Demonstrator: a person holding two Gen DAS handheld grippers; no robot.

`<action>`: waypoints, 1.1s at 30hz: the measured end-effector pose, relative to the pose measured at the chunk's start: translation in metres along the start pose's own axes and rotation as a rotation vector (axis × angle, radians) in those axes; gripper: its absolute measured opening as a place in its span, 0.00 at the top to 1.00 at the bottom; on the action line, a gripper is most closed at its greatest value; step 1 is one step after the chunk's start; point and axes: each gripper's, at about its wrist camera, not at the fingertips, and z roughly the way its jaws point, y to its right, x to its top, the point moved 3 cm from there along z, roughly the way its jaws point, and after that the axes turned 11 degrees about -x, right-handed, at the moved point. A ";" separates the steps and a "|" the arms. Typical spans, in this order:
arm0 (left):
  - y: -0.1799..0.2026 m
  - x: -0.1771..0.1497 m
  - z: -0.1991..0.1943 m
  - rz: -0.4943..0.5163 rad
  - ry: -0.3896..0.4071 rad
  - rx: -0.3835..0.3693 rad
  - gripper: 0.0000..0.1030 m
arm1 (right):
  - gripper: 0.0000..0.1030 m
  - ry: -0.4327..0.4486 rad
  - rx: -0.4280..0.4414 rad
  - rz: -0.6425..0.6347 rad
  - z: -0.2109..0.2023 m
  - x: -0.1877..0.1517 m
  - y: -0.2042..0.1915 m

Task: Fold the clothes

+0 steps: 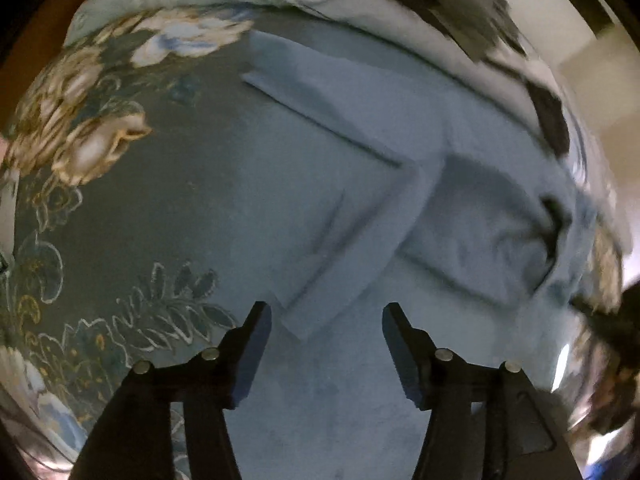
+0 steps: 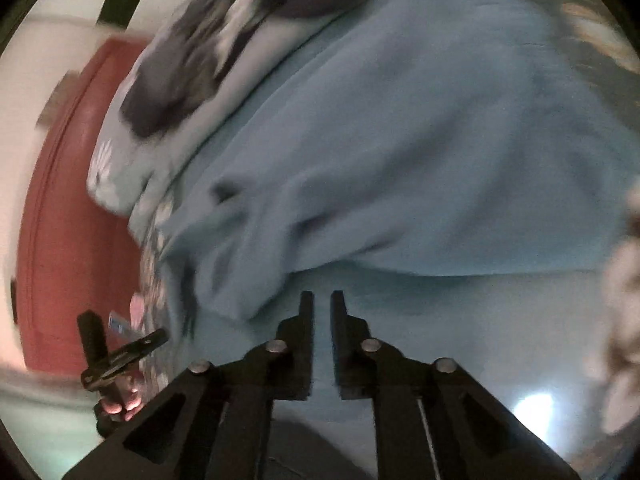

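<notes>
While the left gripper (image 1: pixel 326 316) sat at the bottom centre of the left wrist view, its jaws stood wide apart with nothing between them. A blue garment (image 1: pixel 360 200) filled the centre and lower part of that frame, lying on a floral bedspread (image 1: pixel 100 200). Two folded flaps crossed the garment: one ran from upper centre toward the middle, and a second band lay diagonally below it, its lower corner just above the gap between the jaws. A creased section occupied the right of the frame. A patterned grey-and-white blanket (image 1: pixel 460 12) lay along the upper edge, touching the garment's far side.

In the right wrist view, the right gripper (image 2: pixel 322 300) sat at the bottom centre with its jaws nearly closed, a narrow gap remaining and no cloth visibly between them. The garment (image 2: pixel 400 140) filled the centre and right of the frame, its rumpled lower edge just above the fingertips. The blanket (image 2: pixel 200 60) occupied the upper left. A red door (image 2: pixel 64 200) stood at the left edge. The left gripper (image 2: pixel 120 352) appeared at the lower left, blurred, so its state could not be read in that view.
</notes>
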 end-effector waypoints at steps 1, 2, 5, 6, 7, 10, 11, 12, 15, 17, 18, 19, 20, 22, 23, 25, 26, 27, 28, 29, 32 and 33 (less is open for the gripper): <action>0.001 -0.002 0.006 0.016 -0.002 0.018 0.38 | 0.68 -0.019 0.006 -0.029 0.008 0.000 -0.013; -0.001 -0.002 0.012 0.011 -0.002 0.019 0.37 | 0.63 -0.036 0.010 -0.056 0.015 0.000 -0.024; -0.013 -0.001 0.024 -0.067 0.017 0.001 0.37 | 0.60 -0.085 -0.009 -0.112 0.037 -0.001 -0.047; -0.016 0.000 0.025 -0.088 0.030 -0.003 0.38 | 0.60 -0.097 -0.024 -0.117 0.043 -0.001 -0.051; -0.018 0.000 0.024 -0.092 0.042 0.002 0.38 | 0.60 -0.103 -0.038 -0.114 0.047 0.001 -0.054; -0.024 0.000 0.024 -0.109 0.065 0.001 0.40 | 0.60 -0.115 -0.063 -0.089 0.057 0.003 -0.056; -0.025 -0.001 0.023 -0.119 0.070 -0.014 0.42 | 0.60 -0.117 -0.064 -0.077 0.060 0.003 -0.056; -0.027 -0.002 0.022 -0.129 0.077 -0.027 0.49 | 0.60 -0.120 -0.061 -0.066 0.062 0.003 -0.056; -0.033 -0.001 0.017 -0.158 0.096 -0.039 0.79 | 0.62 -0.105 -0.074 -0.033 0.064 0.003 -0.055; -0.034 -0.005 0.012 -0.184 0.108 -0.057 0.89 | 0.84 -0.094 -0.054 -0.004 0.060 0.004 -0.053; -0.035 -0.006 0.007 -0.197 0.118 -0.076 0.91 | 0.92 -0.088 -0.041 0.011 0.057 0.005 -0.052; -0.037 -0.008 0.001 -0.210 0.129 -0.107 0.92 | 0.92 -0.081 -0.030 0.023 0.053 0.005 -0.052; -0.038 -0.011 -0.007 -0.220 0.140 -0.140 0.92 | 0.92 -0.070 -0.016 0.021 0.046 0.006 -0.053; -0.036 -0.016 -0.023 -0.220 0.158 -0.174 0.93 | 0.93 -0.047 0.015 0.002 0.030 0.007 -0.057; -0.035 -0.019 -0.032 -0.215 0.164 -0.190 0.93 | 0.93 -0.033 0.030 -0.011 0.020 0.007 -0.059; -0.035 -0.029 -0.052 -0.193 0.176 -0.215 0.93 | 0.93 0.001 0.062 -0.035 -0.006 0.009 -0.062; -0.036 -0.035 -0.062 -0.181 0.181 -0.226 0.94 | 0.93 0.016 0.076 -0.045 -0.018 0.010 -0.063; -0.039 -0.040 -0.070 -0.175 0.184 -0.240 0.95 | 0.93 0.030 0.089 -0.054 -0.030 0.011 -0.065; -0.041 -0.044 -0.077 -0.180 0.185 -0.272 0.95 | 0.93 0.042 0.103 -0.058 -0.040 0.012 -0.066; -0.042 -0.045 -0.084 -0.190 0.185 -0.310 0.95 | 0.93 0.057 0.122 -0.059 -0.052 0.013 -0.065; -0.052 -0.044 -0.095 -0.217 0.190 -0.343 0.95 | 0.93 0.083 0.160 -0.039 -0.071 0.025 -0.065; -0.054 -0.046 -0.095 -0.223 0.192 -0.342 0.95 | 0.93 0.088 0.159 -0.030 -0.071 0.031 -0.065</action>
